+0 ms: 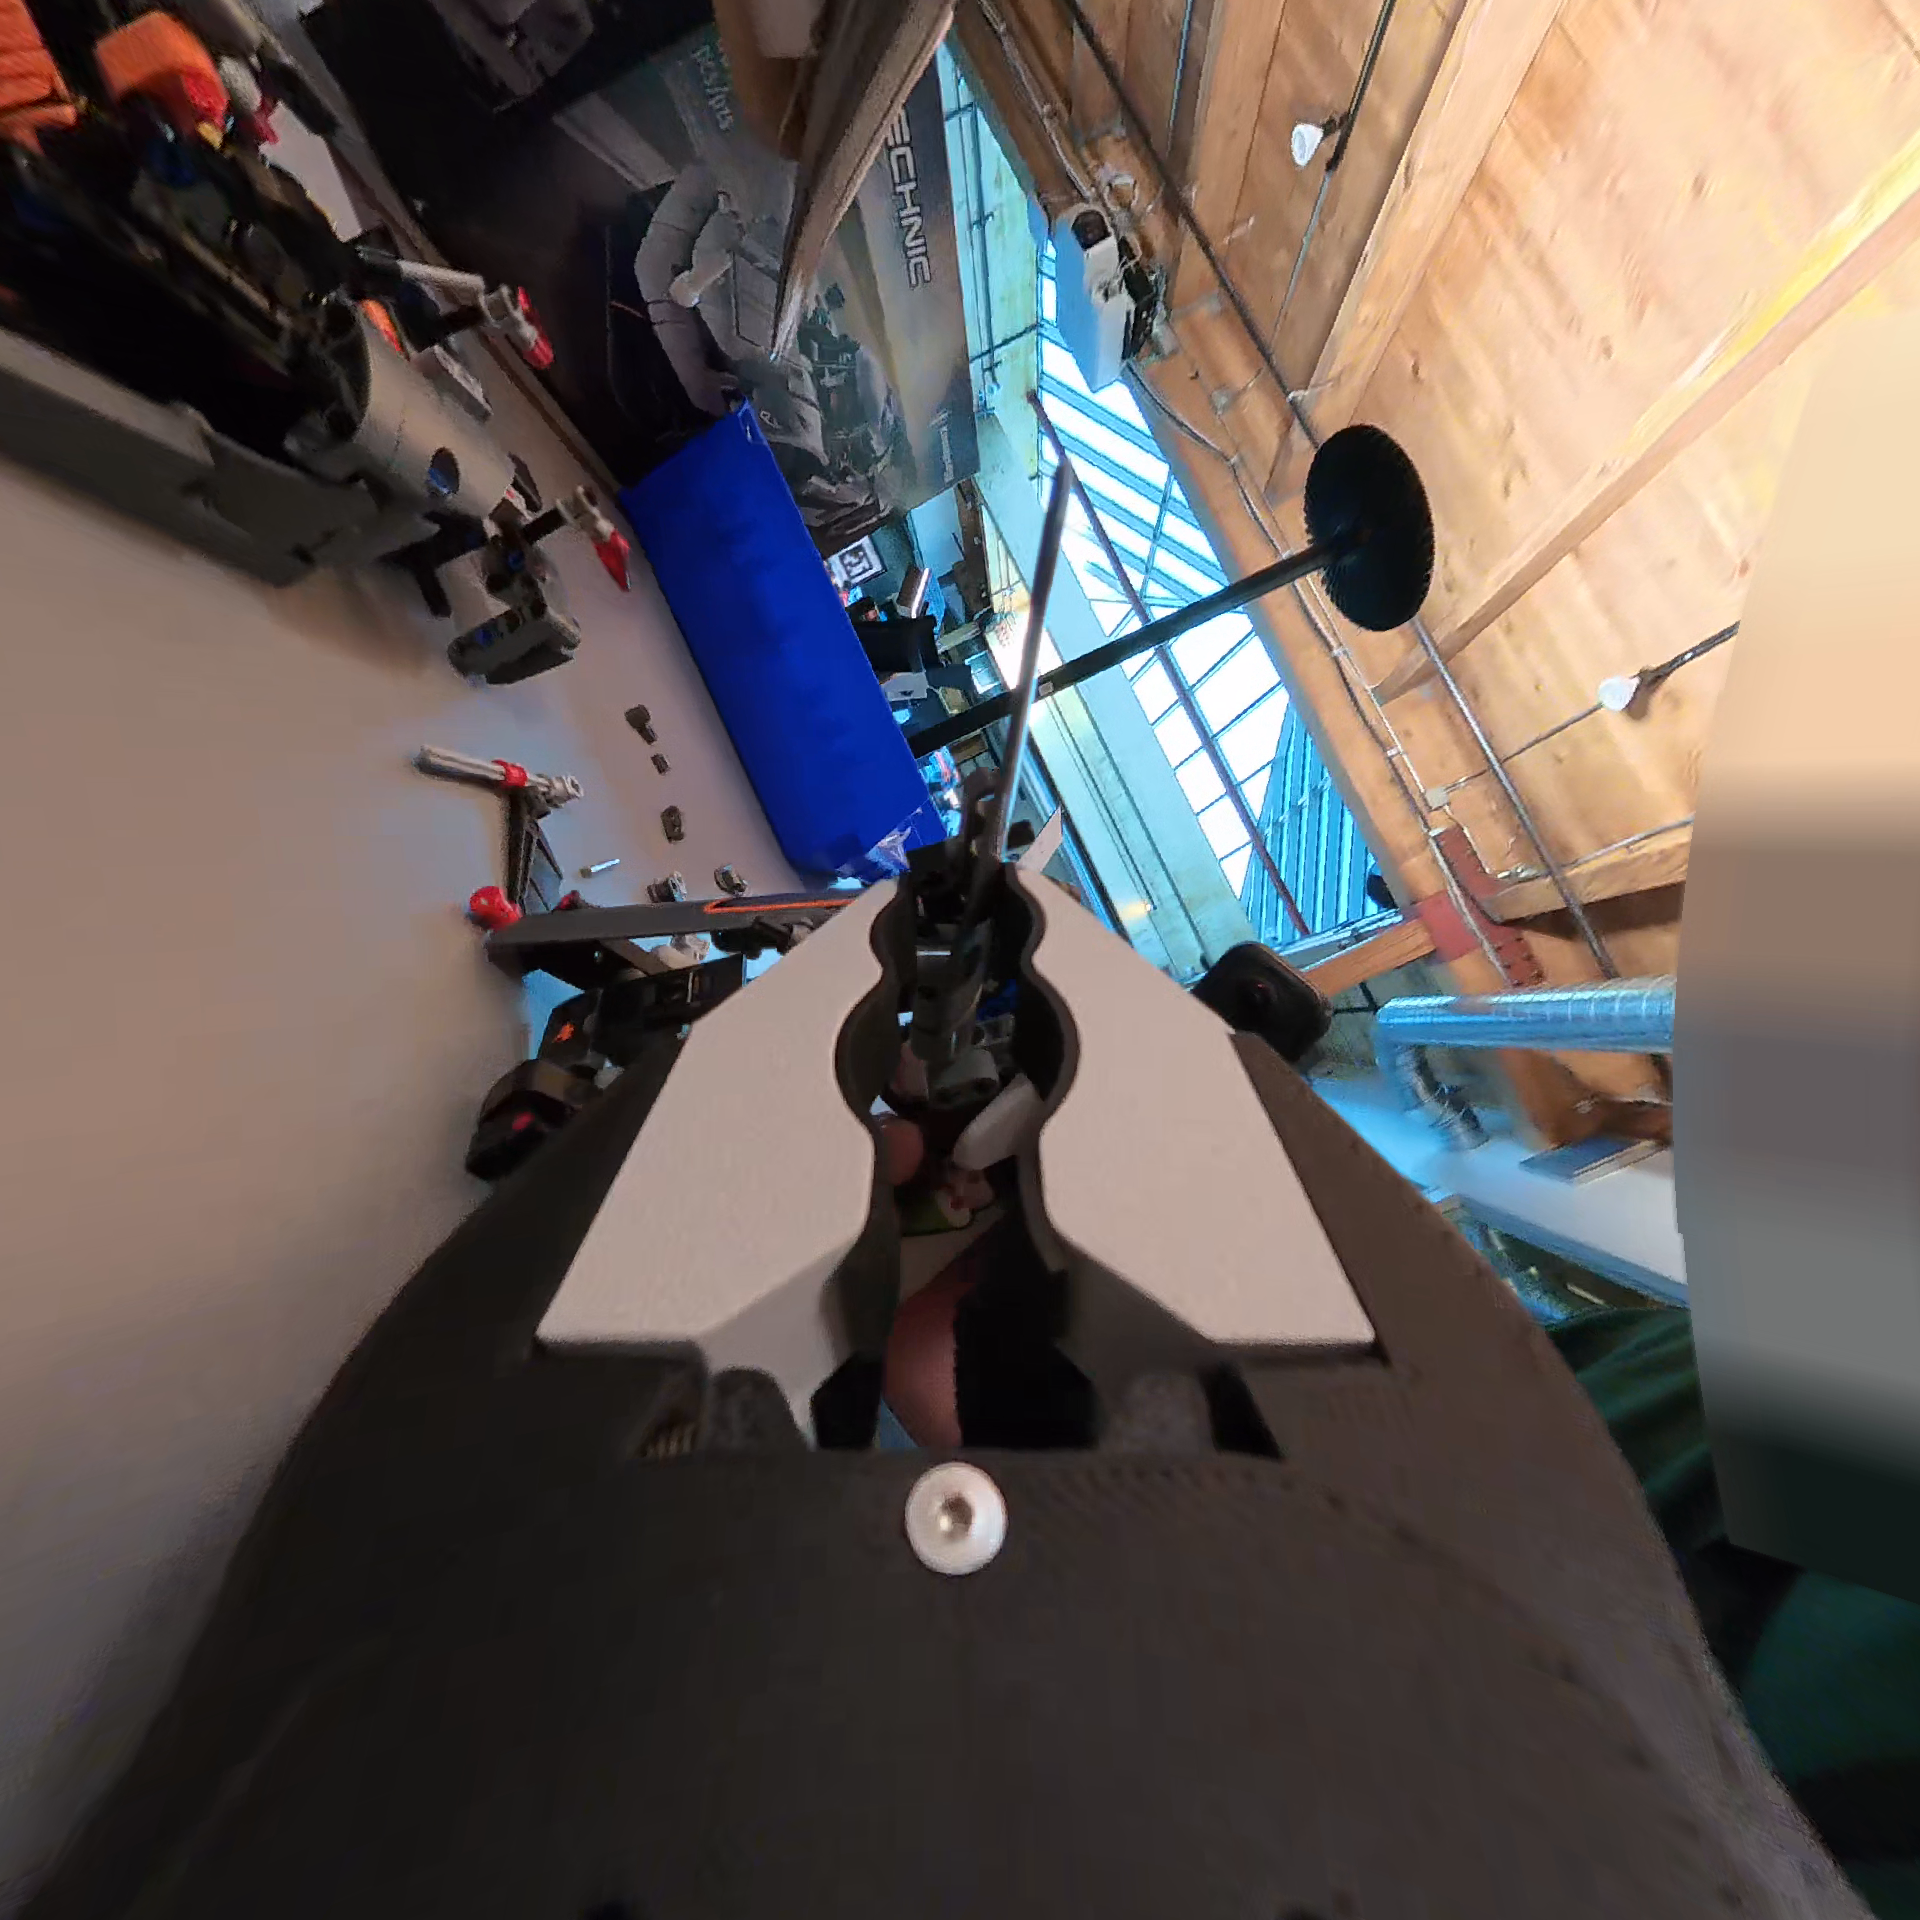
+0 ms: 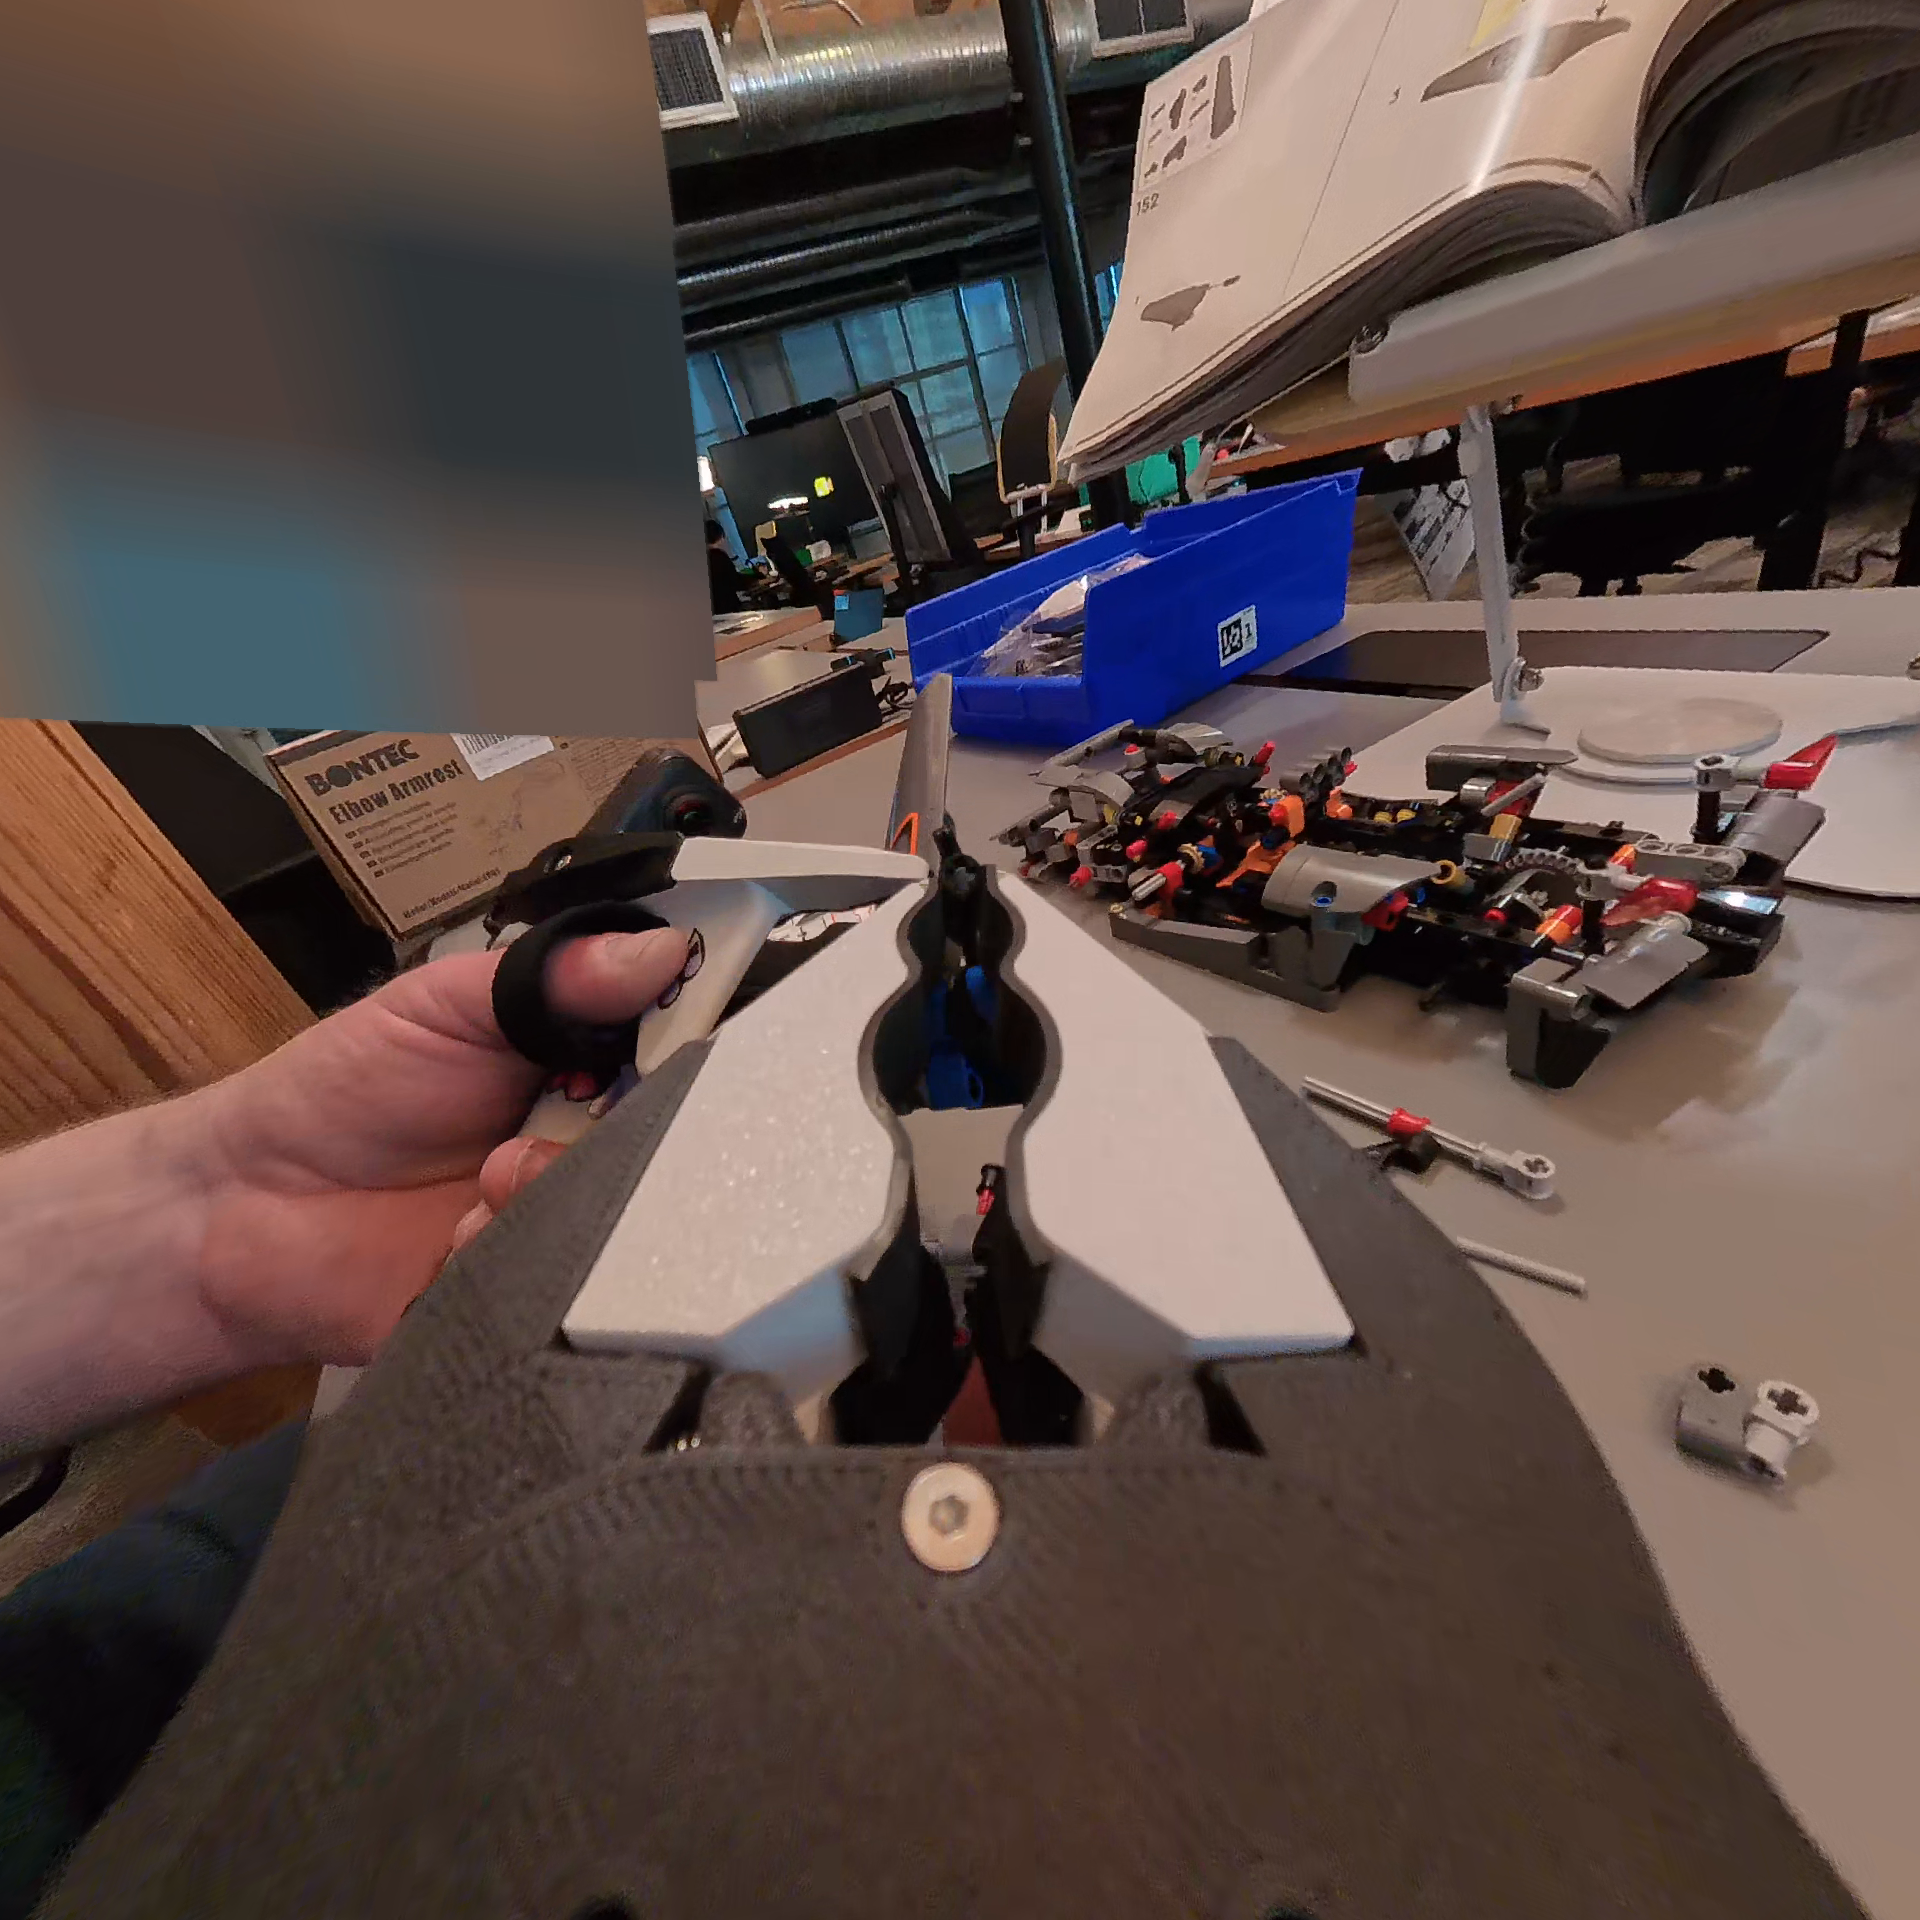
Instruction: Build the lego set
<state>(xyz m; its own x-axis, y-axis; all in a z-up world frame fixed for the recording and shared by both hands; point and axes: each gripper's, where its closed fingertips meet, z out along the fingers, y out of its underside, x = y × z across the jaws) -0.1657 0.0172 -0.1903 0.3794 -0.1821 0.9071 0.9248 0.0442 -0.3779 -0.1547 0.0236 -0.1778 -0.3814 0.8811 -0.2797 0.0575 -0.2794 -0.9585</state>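
My left gripper is shut on a small grey and black lego sub-assembly with blue pins. A thin grey rod sticks out past the tips. A dark panel with an orange stripe reaches sideways from the tips. My right gripper is shut on a black and blue part of a sub-assembly. The left gripper, held by a hand, meets it from the left. The same dark panel rises behind the tips. The part-built car chassis lies on the grey table; it also shows in the left wrist view.
A blue bin with bags stands behind the chassis. An open instruction book rests on a stand at the back right. Loose on the table are a grey connector, an axle with a red bush and a thin grey pin. A cardboard box stands at the left. The grippers are tip to tip, or close to it.
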